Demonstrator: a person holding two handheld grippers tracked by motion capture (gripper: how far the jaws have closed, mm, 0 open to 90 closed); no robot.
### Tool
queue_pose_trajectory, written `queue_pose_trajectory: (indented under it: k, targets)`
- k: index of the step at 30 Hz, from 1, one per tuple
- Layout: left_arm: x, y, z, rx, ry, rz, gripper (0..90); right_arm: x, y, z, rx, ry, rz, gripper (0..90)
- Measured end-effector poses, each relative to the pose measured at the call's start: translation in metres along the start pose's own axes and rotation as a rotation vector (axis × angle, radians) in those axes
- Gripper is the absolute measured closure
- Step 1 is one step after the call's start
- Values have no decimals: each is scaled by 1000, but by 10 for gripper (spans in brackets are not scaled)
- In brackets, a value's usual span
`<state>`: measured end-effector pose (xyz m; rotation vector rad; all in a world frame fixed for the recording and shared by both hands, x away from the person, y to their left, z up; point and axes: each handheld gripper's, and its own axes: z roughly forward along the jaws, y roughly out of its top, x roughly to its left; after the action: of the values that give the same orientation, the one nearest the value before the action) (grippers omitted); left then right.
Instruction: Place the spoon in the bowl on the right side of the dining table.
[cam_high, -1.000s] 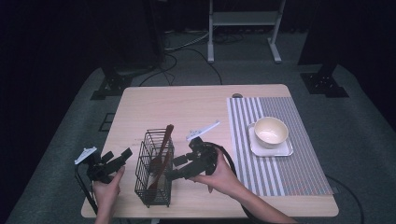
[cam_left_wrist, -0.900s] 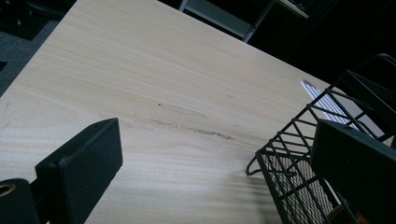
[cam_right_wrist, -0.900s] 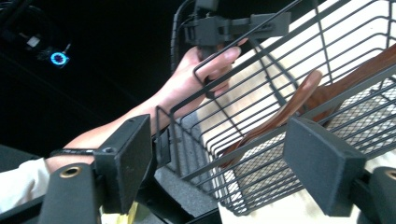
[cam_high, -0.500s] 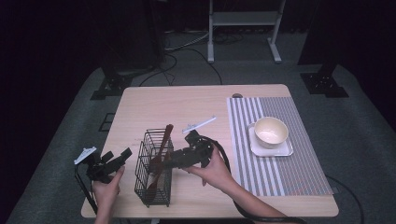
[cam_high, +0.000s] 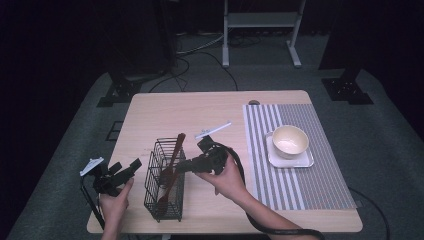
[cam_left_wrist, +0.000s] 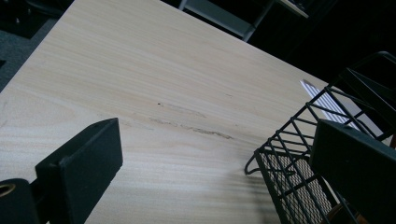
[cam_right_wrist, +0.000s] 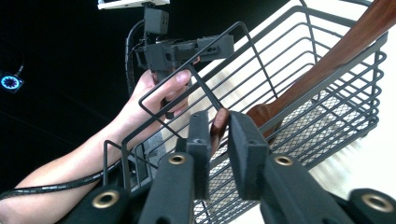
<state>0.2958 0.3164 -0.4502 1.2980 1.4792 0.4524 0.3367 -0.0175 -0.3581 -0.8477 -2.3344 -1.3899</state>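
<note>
My left gripper (cam_high: 131, 167) hovers with jaws wide apart just left of the wire basket (cam_high: 165, 200). My right gripper (cam_right_wrist: 218, 130) clamps a dark wooden utensil (cam_right_wrist: 322, 70) leaning inside that basket.

A black wire-mesh basket (cam_high: 165, 182) stands near the front-left of the light wooden bench (cam_high: 165, 112), with two brown wooden utensils (cam_high: 171, 165) leaning inside it. The left hand-held gripper (cam_high: 131, 167) sits just left of the basket at the bench's left edge; the right hand-held gripper (cam_high: 181, 166) reaches in from the basket's right side. Behind that gripper a thin white strip (cam_high: 213, 130) lies on the bench. On the right, a grey-and-white striped placemat (cam_high: 300, 190) carries a square white plate (cam_high: 305, 161), and a round cream bowl (cam_high: 289, 140) rests on the plate.
</note>
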Motion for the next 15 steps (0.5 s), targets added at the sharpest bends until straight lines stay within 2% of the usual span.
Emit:
queue_pose_trajectory:
  k: [2,15]
  targets:
    - [0,0,0,1,0,0,16,0,0,-1,-6,0,-2,829]
    - [1,0,0,0,4,-9,16,4,7,-11,-32,-2,2,837]
